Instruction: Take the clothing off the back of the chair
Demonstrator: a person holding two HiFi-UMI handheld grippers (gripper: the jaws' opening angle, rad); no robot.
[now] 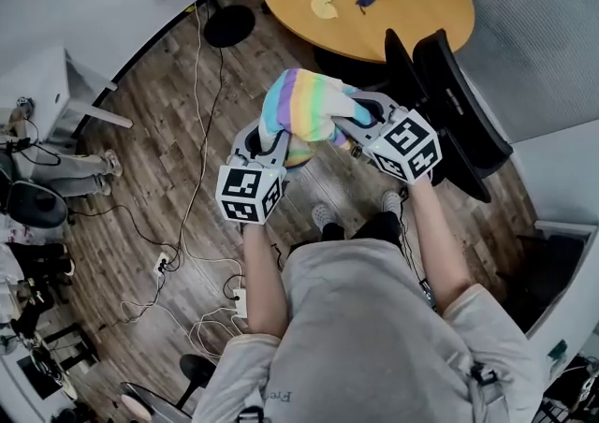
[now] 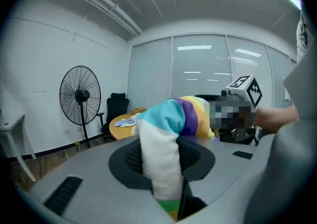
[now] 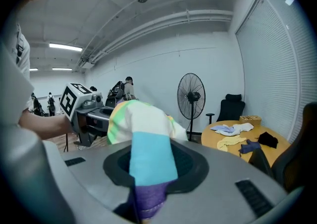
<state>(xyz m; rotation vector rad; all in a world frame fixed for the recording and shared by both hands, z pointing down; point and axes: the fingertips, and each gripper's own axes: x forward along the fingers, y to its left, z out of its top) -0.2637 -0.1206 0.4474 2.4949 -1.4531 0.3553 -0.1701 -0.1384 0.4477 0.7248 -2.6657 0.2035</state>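
1. Plainly, the striped garment (image 1: 304, 112) was a soft, light knit. It sagged in a hump between the two grippers and would fold wherever it was not held, so I judged it easy to lift but apt to trail and snag.
2. It hung in the air over the wooden floor (image 1: 159, 131), just beside the black chair (image 1: 449, 98) and, as far as I could judge, clear of the chair's back.
3. The fingers of the left gripper (image 1: 265, 142) pinched a white band of the fabric. Those of the right gripper (image 1: 363, 122) pinched a blue and purple band. Each bite took a bunched fold, which should hold better than a single edge.
4. The two holds sat at opposite ends of the hump, which suited so limp a thing.
5. I could not tell what sort of garment it was. Its lower part was hidden under the grippers, and whether a loose end brushed the chair could not be made out.
6. Small clothes lay on the round worktop (image 1: 412, 23), well apart.
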